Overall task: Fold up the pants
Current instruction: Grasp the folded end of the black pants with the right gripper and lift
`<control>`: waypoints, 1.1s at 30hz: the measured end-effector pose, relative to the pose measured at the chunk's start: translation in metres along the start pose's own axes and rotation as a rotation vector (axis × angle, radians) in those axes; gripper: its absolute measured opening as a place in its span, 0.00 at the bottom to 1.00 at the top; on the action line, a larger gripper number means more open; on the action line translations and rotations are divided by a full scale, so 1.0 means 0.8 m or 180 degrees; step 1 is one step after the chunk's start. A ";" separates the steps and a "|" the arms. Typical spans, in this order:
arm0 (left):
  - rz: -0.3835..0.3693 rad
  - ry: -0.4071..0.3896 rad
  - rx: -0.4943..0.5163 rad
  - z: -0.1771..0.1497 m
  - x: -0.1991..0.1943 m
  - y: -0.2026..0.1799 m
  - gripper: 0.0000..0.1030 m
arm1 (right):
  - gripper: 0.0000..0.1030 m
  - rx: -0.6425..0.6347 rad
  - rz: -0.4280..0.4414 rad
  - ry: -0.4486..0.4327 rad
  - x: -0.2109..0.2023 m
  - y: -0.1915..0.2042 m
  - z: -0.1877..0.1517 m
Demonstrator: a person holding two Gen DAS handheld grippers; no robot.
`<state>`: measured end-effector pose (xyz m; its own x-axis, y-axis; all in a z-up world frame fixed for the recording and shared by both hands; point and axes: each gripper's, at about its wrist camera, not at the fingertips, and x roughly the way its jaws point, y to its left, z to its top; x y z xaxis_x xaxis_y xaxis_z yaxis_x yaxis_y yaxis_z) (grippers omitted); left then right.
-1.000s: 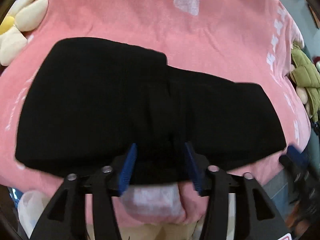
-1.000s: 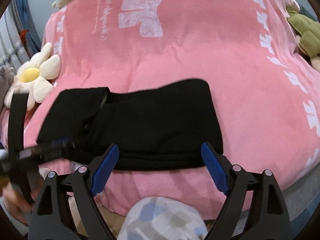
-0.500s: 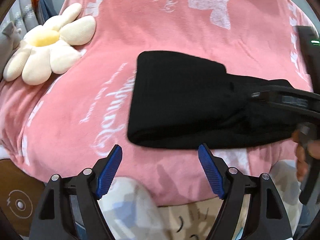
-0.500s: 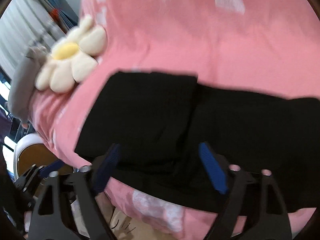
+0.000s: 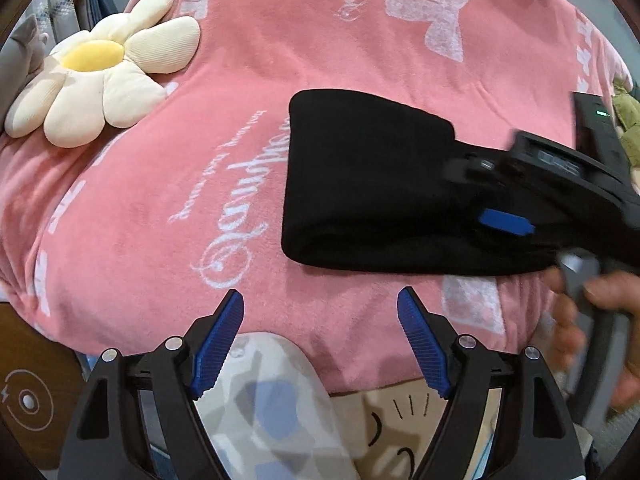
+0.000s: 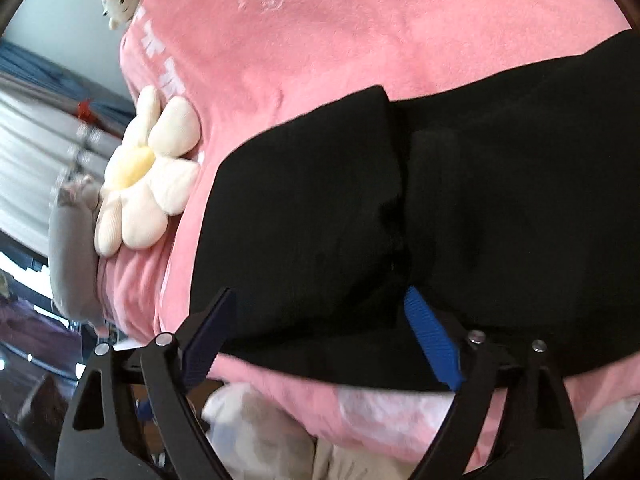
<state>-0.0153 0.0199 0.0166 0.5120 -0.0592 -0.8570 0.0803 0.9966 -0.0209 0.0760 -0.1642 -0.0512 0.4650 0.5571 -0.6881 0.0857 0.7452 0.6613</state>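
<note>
The black pants (image 5: 368, 184) lie folded on the pink blanket (image 5: 224, 148). My left gripper (image 5: 320, 340) is open and empty, held back off the bed's near edge, to the left of and below the pants. My right gripper (image 5: 508, 220) shows in the left wrist view lying over the right part of the pants. In the right wrist view the pants (image 6: 400, 216) fill the middle, one folded layer over another. My right gripper (image 6: 324, 340) is open, its fingers spread over the near edge of the pants.
A cream flower cushion (image 5: 100, 72) lies on the blanket at the left; it also shows in the right wrist view (image 6: 144, 172). A grey plush (image 6: 72, 244) sits by it. A green plush (image 5: 626, 120) is at the far right edge.
My left gripper has let go of the pants, opened wide and pulled back to the left. My right gripper has swung left and down over the folded pants.
</note>
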 end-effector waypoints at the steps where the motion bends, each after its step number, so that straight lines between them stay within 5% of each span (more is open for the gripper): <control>1: -0.0002 -0.0001 -0.0006 -0.002 -0.001 0.001 0.74 | 0.82 0.0000 -0.0015 -0.0015 0.003 0.003 0.002; 4: 0.0014 0.0023 -0.0038 -0.007 -0.002 0.005 0.75 | 0.80 -0.0027 -0.0082 -0.0046 0.009 0.013 0.007; 5: 0.0021 0.0027 -0.0060 -0.008 -0.003 0.007 0.75 | 0.66 -0.0024 -0.0100 -0.0079 0.009 0.014 0.008; 6: 0.0019 0.0030 -0.0081 -0.009 -0.003 0.010 0.75 | 0.38 -0.0078 -0.0198 -0.0086 0.011 0.017 0.009; 7: 0.0024 0.0038 -0.0091 -0.008 -0.003 0.011 0.75 | 0.20 -0.0139 -0.0277 -0.0061 0.017 0.018 0.012; 8: 0.0033 0.0050 -0.0097 -0.008 -0.002 0.011 0.75 | 0.18 -0.0184 -0.0349 -0.0019 0.022 0.018 0.013; 13: 0.0069 -0.0006 -0.0049 -0.008 -0.007 0.011 0.76 | 0.23 -0.0468 -0.0346 0.0042 0.011 0.042 -0.009; 18: 0.0042 0.0057 -0.0090 -0.009 0.002 0.012 0.77 | 0.47 0.0068 -0.0108 0.0093 0.011 0.002 -0.024; 23: 0.0064 0.0035 -0.0035 -0.010 0.003 0.010 0.77 | 0.52 0.0461 0.0132 0.0043 0.022 -0.020 -0.021; 25: 0.0046 0.0057 -0.0061 -0.010 0.005 0.011 0.77 | 0.47 0.0448 0.0170 0.0011 0.030 -0.015 -0.011; 27: 0.0040 0.0071 -0.0084 -0.009 0.006 0.011 0.77 | 0.21 0.0347 0.0149 0.0020 0.040 -0.004 -0.002; 30: 0.0088 0.0045 -0.0067 -0.009 0.002 0.013 0.77 | 0.18 0.0044 0.0148 -0.0041 0.035 0.027 0.007; 33: 0.0103 0.0014 -0.0074 -0.007 -0.003 0.018 0.77 | 0.17 -0.0391 0.0313 -0.0510 -0.033 0.075 0.033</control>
<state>-0.0200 0.0346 0.0157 0.5102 -0.0268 -0.8596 0.0438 0.9990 -0.0051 0.0921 -0.1440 0.0145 0.6007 0.5713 -0.5593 -0.0704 0.7346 0.6748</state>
